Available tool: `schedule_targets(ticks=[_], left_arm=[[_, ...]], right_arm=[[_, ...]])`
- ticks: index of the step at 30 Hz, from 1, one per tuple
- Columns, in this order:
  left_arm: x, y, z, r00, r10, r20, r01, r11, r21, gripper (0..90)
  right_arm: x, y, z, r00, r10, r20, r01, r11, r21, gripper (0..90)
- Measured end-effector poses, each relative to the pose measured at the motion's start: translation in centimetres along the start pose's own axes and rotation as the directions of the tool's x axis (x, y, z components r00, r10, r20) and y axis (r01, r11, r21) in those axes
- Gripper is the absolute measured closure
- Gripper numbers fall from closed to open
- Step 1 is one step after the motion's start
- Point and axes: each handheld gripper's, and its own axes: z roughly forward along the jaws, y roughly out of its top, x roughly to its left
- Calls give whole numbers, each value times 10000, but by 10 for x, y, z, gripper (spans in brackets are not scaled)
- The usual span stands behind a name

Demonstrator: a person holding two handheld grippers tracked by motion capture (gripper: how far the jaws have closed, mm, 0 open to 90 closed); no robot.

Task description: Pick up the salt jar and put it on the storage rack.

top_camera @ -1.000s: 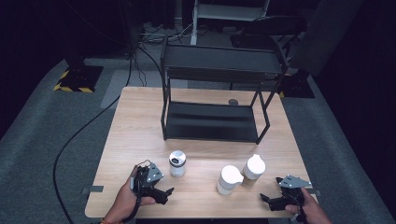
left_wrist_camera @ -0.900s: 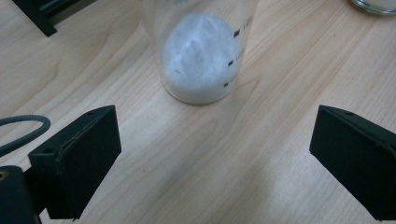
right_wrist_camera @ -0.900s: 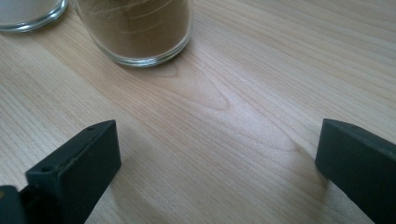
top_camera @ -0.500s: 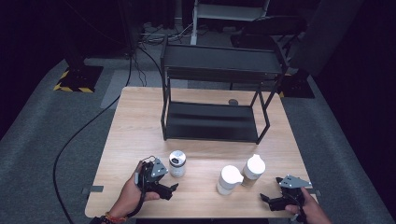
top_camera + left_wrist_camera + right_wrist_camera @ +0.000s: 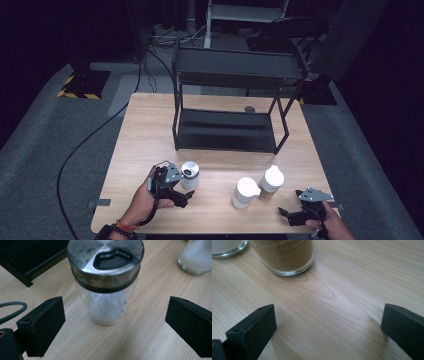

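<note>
A glass shaker with a steel lid [image 5: 189,174] [image 5: 106,280] stands upright on the wooden table [image 5: 150,130], holding white powder. My left gripper [image 5: 184,195] [image 5: 113,326] is open just in front of it, jaws on either side and not touching. Two more jars stand to the right: one with white contents [image 5: 245,192] [image 5: 196,255] and one with brown powder [image 5: 270,182] [image 5: 284,255]. My right gripper [image 5: 289,215] [image 5: 328,332] is open near the table's front right edge, with bare wood between its jaws and the brown jar a short way ahead.
A black two-tier metal rack [image 5: 232,100] stands at the back middle of the table, with a small round object [image 5: 249,109] beside its rear right leg. Cables and dark stands sit on the grey floor beyond.
My left gripper has moved forward and right, up to the steel-lidded shaker. The right gripper has stayed where it was.
</note>
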Motion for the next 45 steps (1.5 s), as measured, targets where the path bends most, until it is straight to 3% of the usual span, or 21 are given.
schedule_targets(ticks=[14, 37, 45], left_arm=[[2, 12, 4, 10000, 65, 31, -65, 10000, 38, 26], [7, 33, 29, 10000, -13, 45, 11, 9985, 547, 32], [7, 35, 35, 10000, 80, -18, -79, 9978, 663, 137]], right_arm=[[0, 0, 0, 10000, 12, 1, -12, 10000, -5, 0], [0, -1, 0, 10000, 19, 9, -19, 10000, -16, 0], [0, -1, 0, 10000, 13, 3, -13, 10000, -31, 1]])
